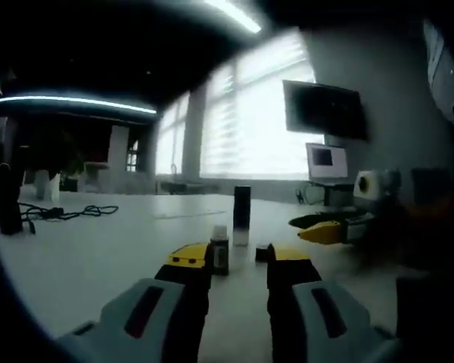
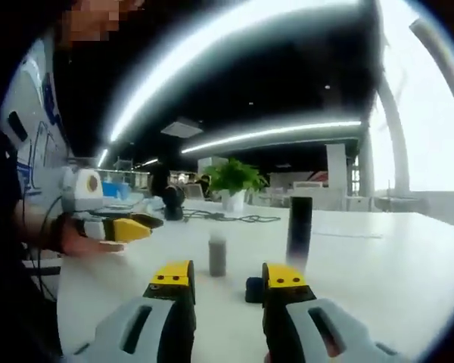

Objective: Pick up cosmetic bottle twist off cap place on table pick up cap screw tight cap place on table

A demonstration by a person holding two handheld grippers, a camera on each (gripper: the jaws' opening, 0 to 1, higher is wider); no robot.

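A small grey bottle (image 1: 220, 250) with a pale bare neck stands upright on the white table (image 1: 83, 257), just past my left gripper's (image 1: 240, 257) yellow tips, close to its left jaw. A small dark cap (image 1: 262, 252) lies beside it, near the right jaw. Behind them stands a taller dark bottle (image 1: 242, 215) with a clear base. The left jaws are open with nothing between them. My right gripper (image 1: 318, 227) comes in low from the right. In the right gripper view, the right gripper (image 2: 228, 277) is open, facing the small bottle (image 2: 217, 255), cap (image 2: 253, 289) and tall bottle (image 2: 299, 231). A hand holds the left gripper (image 2: 136, 225).
A black cable (image 1: 68, 213) and a dark upright object (image 1: 7, 200) lie at the table's far left. A monitor (image 1: 327, 162) and a wall screen (image 1: 321, 110) stand by the bright windows. A potted plant (image 2: 231, 178) sits at the far side.
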